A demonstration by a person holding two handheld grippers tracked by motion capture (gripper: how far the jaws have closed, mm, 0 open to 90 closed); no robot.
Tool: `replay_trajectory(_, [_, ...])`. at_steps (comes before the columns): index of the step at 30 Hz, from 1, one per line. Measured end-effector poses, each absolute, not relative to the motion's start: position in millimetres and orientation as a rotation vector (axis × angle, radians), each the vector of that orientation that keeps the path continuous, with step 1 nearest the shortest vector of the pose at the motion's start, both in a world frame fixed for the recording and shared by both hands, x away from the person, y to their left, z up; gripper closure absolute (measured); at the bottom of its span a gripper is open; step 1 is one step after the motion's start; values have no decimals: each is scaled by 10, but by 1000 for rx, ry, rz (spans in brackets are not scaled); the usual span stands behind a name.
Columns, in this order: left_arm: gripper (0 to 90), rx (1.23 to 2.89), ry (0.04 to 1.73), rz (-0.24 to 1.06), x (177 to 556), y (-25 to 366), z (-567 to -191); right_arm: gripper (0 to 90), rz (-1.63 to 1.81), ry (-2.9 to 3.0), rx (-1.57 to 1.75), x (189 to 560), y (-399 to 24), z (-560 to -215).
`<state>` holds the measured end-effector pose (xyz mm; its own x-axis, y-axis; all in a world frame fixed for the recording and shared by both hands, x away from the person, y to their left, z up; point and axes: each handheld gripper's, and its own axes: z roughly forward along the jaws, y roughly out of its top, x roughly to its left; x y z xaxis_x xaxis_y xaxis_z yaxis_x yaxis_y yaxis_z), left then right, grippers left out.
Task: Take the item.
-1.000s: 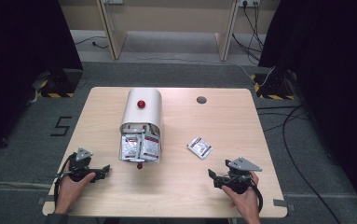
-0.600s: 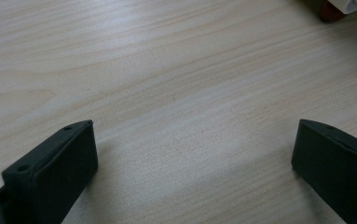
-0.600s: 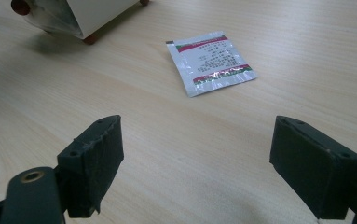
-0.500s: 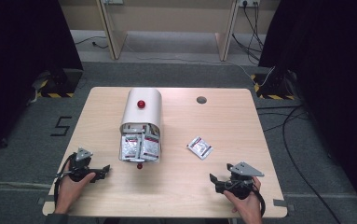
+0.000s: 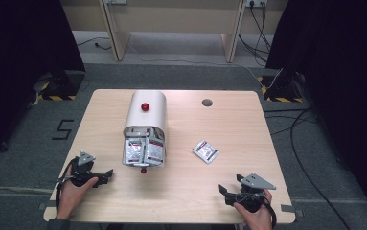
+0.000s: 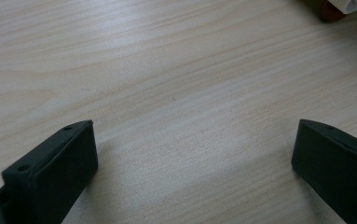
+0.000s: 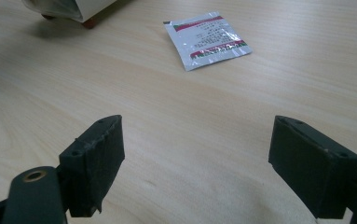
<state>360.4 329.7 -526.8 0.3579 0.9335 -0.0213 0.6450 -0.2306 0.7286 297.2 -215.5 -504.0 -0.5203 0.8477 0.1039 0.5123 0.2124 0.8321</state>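
High view: a white, round-topped dispenser box (image 5: 144, 125) lies on the counter (image 5: 229, 124), its open end facing six o'clock and packed with upright sachets (image 5: 144, 149); a red knob (image 5: 144, 106) sits on top. One loose sachet (image 5: 205, 151) lies flat at about four o'clock from the box, well apart from it. The left claw (image 5: 108, 173) rests near the counter's seven o'clock corner, jaws wide apart, gripping nothing. The right claw (image 5: 222, 191), at five o'clock, is likewise spread wide and empty, with the loose sachet lying ahead of it.
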Motion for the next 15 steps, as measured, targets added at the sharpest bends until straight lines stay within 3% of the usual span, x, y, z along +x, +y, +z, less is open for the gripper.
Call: replay_trajectory(15, [0,1969,1367,567,3604,3296,-5268,179,1212,2104,1295,2826,-2249,-5184])
